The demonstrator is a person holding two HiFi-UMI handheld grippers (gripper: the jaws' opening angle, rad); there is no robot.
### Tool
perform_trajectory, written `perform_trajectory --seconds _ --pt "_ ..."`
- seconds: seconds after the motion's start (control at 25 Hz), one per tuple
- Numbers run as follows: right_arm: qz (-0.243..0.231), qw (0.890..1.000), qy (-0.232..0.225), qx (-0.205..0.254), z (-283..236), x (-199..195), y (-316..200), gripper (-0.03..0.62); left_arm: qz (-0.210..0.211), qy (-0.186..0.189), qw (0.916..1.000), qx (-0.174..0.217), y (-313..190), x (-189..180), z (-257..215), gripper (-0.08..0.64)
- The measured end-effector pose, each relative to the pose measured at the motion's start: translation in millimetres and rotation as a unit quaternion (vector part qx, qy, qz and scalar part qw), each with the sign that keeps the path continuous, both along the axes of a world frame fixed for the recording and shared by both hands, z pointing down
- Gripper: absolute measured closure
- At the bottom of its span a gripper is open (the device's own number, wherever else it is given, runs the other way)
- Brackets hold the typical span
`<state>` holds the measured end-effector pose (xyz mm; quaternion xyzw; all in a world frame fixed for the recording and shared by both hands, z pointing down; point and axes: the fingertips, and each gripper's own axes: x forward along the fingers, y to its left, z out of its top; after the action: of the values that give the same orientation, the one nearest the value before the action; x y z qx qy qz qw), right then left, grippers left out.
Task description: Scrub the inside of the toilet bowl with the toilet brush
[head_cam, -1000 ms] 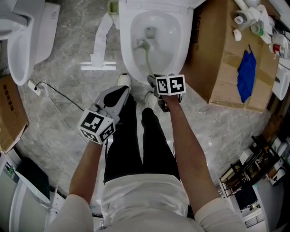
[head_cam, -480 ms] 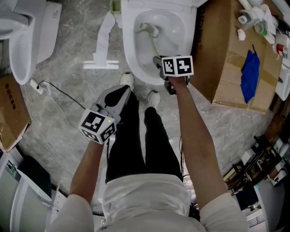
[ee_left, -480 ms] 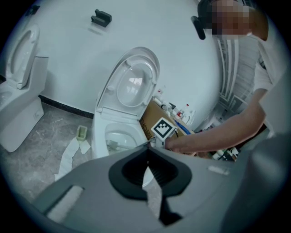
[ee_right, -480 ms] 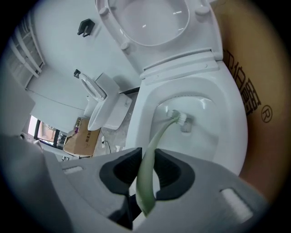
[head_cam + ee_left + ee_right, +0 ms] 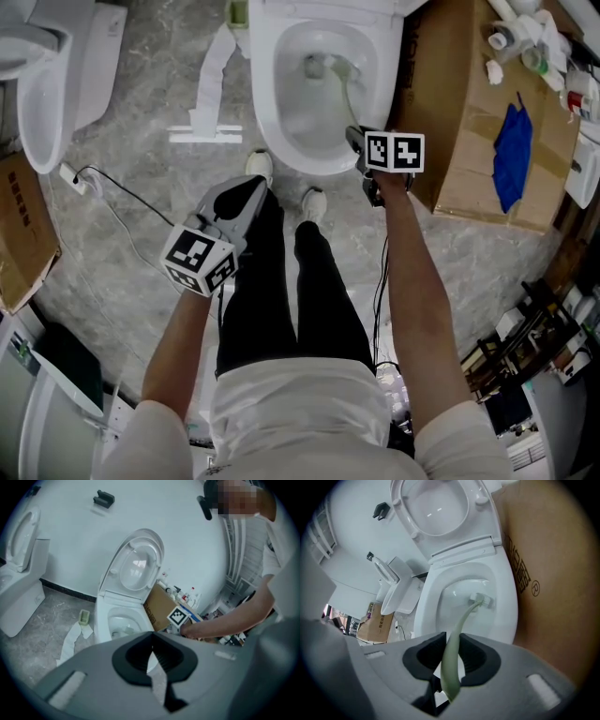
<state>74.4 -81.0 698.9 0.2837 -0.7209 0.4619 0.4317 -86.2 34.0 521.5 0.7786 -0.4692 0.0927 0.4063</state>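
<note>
Toilet brush [image 5: 461, 620] clamped in right gripper [image 5: 451, 645], head seemingly touching bowl [image 5: 508, 606]; left gripper [image 5: 151, 649] closed.

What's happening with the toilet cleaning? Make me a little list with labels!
toilet brush: pale green, bristle end down inside the bowl
toilet bowl: white, with the lid up
right gripper: fingers shut on the brush handle
left gripper: fingers together, holding nothing, held back from the bowl
next to the toilet: cardboard box with a blue cloth on top
</note>
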Motion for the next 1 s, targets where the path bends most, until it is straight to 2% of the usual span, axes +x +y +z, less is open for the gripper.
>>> perform_trajectory --seconds 0.2,0.44,0.72,0.84,1.0 --pt "0.034 0.999 -0.012 -0.025 -2 4 26 0.509 0.001 0.0 1.0 0.007 -5 5 -6 0.568" --pt "0.049 0.996 -0.028 -0.073 5 0 63 0.509 0.003 -0.003 0.9999 0.011 -5 15 -13 0.568" --pt "0.023 0.991 -0.063 -0.115 -5 -11 100 0.511 0.001 -0.01 0.9998 0.018 -1 24 -24 0.568" --pt "0.017 0.99 -0.08 -0.117 -14 -8 109 0.511 0.0 -0.011 0.9997 0.023 0 32 -32 0.568" --pt "0.026 0.989 -0.117 -0.091 -39 1 110 0.508 0.001 -0.016 0.9994 0.032 4 45 -47 0.568"
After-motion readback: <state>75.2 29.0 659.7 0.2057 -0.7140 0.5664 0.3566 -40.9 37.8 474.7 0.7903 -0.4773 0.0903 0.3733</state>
